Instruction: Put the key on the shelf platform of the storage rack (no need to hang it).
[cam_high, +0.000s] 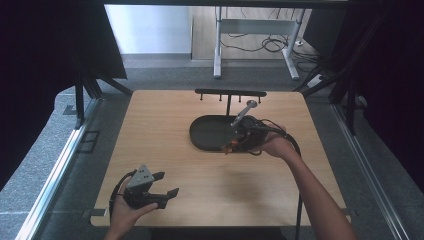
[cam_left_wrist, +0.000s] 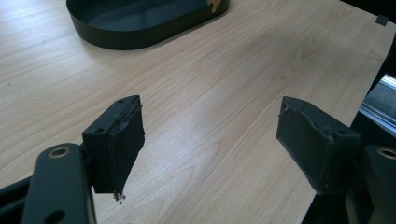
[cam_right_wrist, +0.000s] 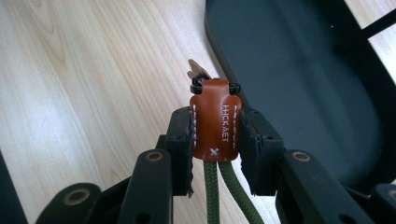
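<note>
My right gripper (cam_right_wrist: 215, 140) is shut on a brown leather key fob (cam_right_wrist: 215, 119) with white stitching; a green cord (cam_right_wrist: 219, 191) hangs out of it below the jaws. In the high view this right gripper (cam_high: 239, 142) hovers at the right end of the black oval tray (cam_high: 205, 135), the fob (cam_high: 229, 146) showing as an orange-brown speck at the tray's near rim. My left gripper (cam_high: 162, 187) rests near the table's front left edge, open. Its jaws stand wide apart in the left gripper view (cam_left_wrist: 210, 140), with bare wood between them.
A black rack (cam_high: 230, 93) with small hooks stands behind the tray at the table's far edge. The tray (cam_left_wrist: 140, 28) lies ahead of the left gripper. Metal frame rails run along both table sides. A white desk frame and cables are on the floor beyond.
</note>
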